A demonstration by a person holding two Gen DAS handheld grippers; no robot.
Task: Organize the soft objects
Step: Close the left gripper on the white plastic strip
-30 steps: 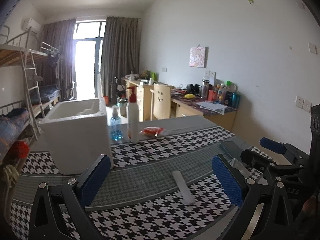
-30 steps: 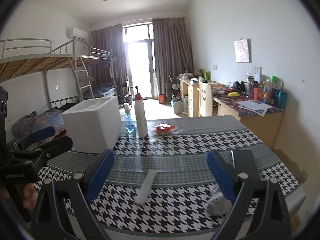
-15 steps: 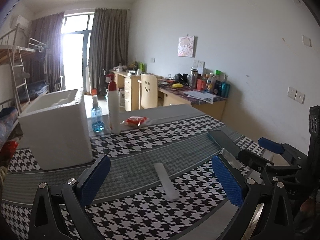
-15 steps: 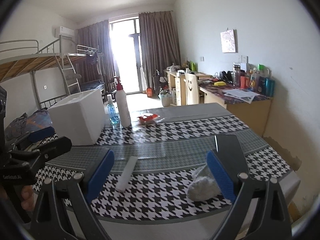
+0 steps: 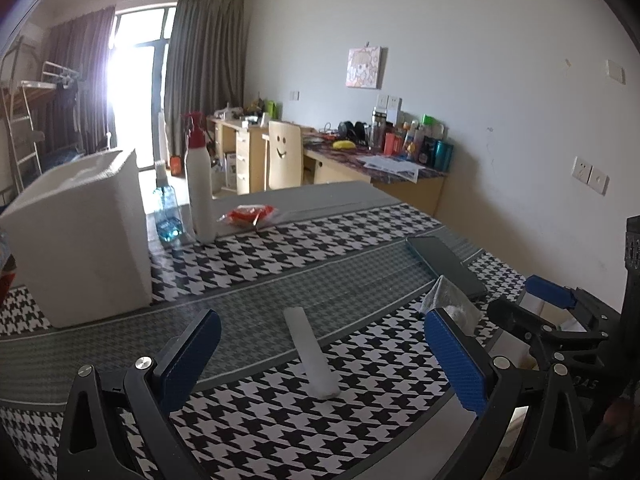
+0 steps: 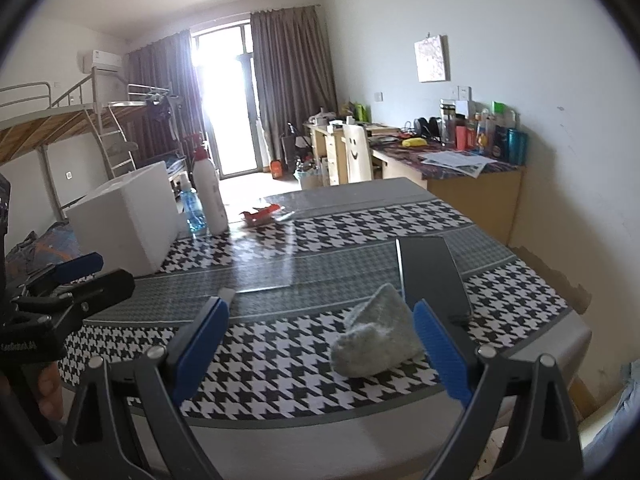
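Note:
A fluffy grey-white soft lump [image 6: 374, 338] lies on the houndstooth tablecloth [image 6: 280, 364] near the front right corner. My right gripper [image 6: 320, 354] is open, and the lump sits just ahead of its right fingertip without touching it. In the left wrist view the same lump [image 5: 450, 304] shows past the right pad. My left gripper [image 5: 324, 360] is open above the front edge of the table, with a white flat bar [image 5: 310, 352] lying on the cloth between its fingers. A white foam box [image 5: 80, 232] with an open top stands at the left.
A black flat device [image 6: 432, 276] lies right behind the lump. A white spray bottle [image 5: 200, 184], a small blue bottle [image 5: 168, 216] and a red packet [image 5: 250, 214] stand at the far side. The table edge [image 6: 520, 384] runs close in front. A hand [image 6: 48, 392] holds the left gripper.
Both grippers have moved right and closer to the table. The soft lump has come from the right edge of the right wrist view to just inside its right finger.

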